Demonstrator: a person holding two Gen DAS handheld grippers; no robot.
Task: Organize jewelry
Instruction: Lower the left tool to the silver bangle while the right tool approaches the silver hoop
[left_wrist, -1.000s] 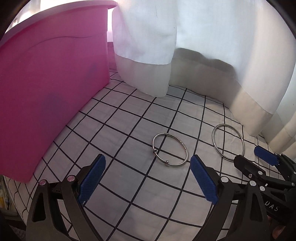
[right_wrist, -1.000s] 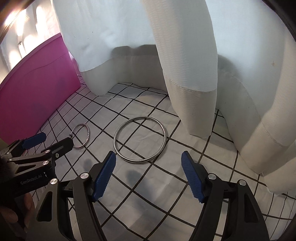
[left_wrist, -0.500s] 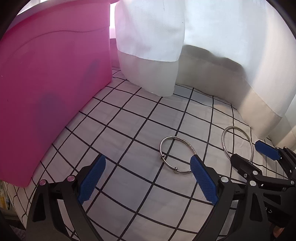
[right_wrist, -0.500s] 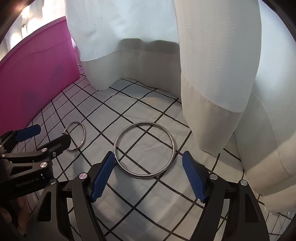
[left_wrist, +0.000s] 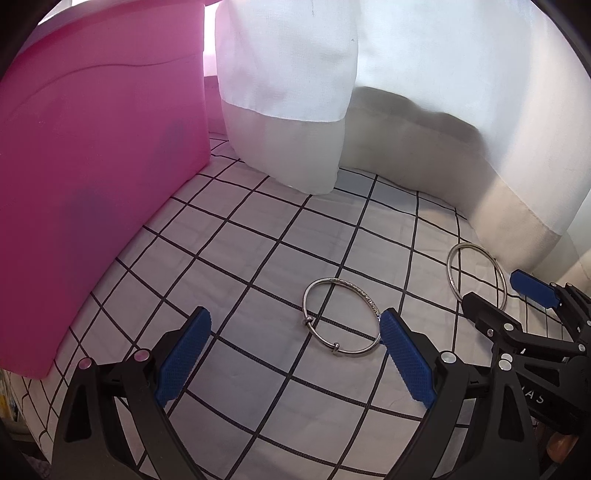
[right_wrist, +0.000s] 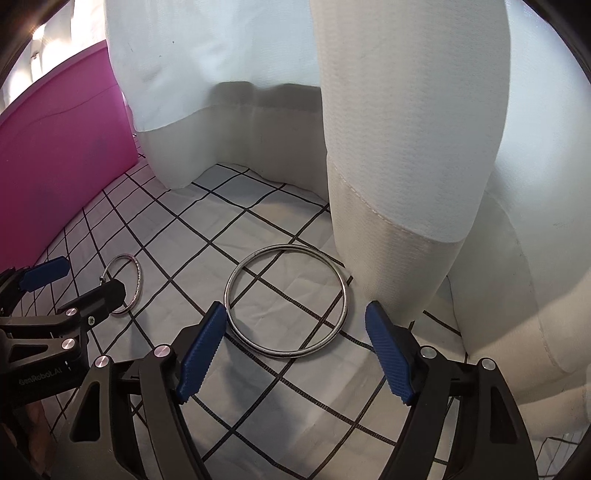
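Both grippers were seen released, nothing gripped. Left gripper (left_wrist: 293, 360): beaded bangle (left_wrist: 341, 316) was lying flat on checked cloth (left_wrist: 236, 258) at 1 o'clock, touching the right pad. Right gripper (right_wrist: 295, 350): plain ring (right_wrist: 287, 300) was found at 12 o'clock, just ahead of the pads, beside the white curtain (right_wrist: 399, 147)

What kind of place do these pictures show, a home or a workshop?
Probably a home, perhaps a bedroom: a checked cloth like a bedsheet covers the surface, white curtains hang down to it, and a pink panel stands beside. Two bangles lie on it.
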